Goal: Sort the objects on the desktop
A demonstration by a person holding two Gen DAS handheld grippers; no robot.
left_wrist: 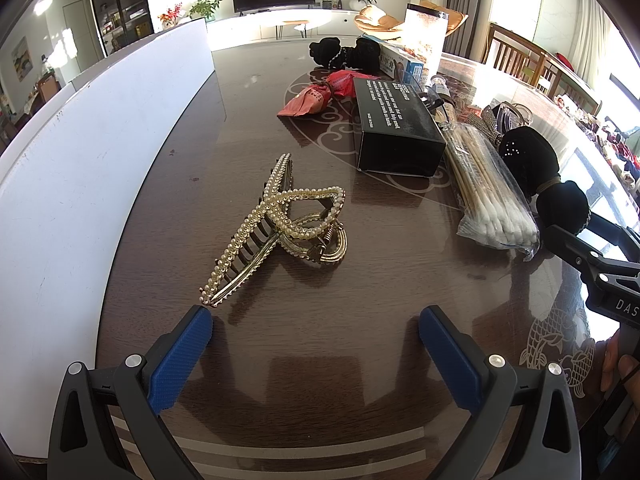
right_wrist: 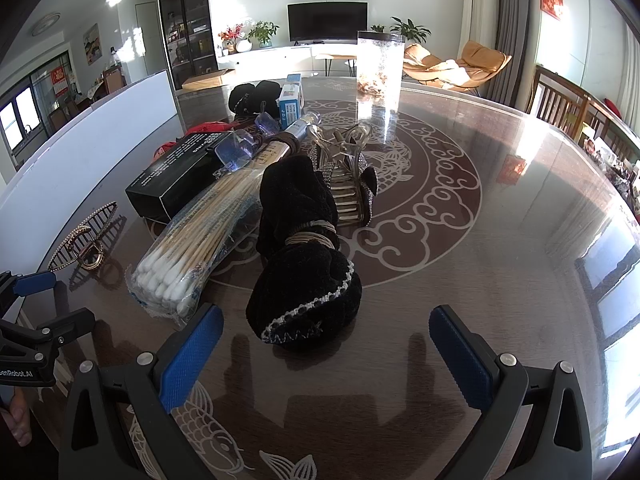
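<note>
- The dark wooden table, with pale scroll and fish inlay under a glossy top, carries everything.
- A white board stands along the table's left edge.
- The left gripper hangs low over the table with its blue-padded fingers spread wide and nothing between them.
- The right gripper is likewise released, its pads apart over bare tabletop, empty.
- A black velvet bow, cinched with a gold band and edged with rhinestones, lies just ahead of the right gripper, its near end almost between the fingertips.
- A clear tall canister stands upright further back.
- A black box with white print lies flat near the table's middle.
- A bag of cotton swabs lies just beside the box, its far end seemingly against the bow.
- The pearl hair claw lies on its side just ahead of the left gripper, its near tip close to the left finger.
- A rhinestone claw clip sits behind the bow, touching it.
- A red packet lies beyond the box.
</note>
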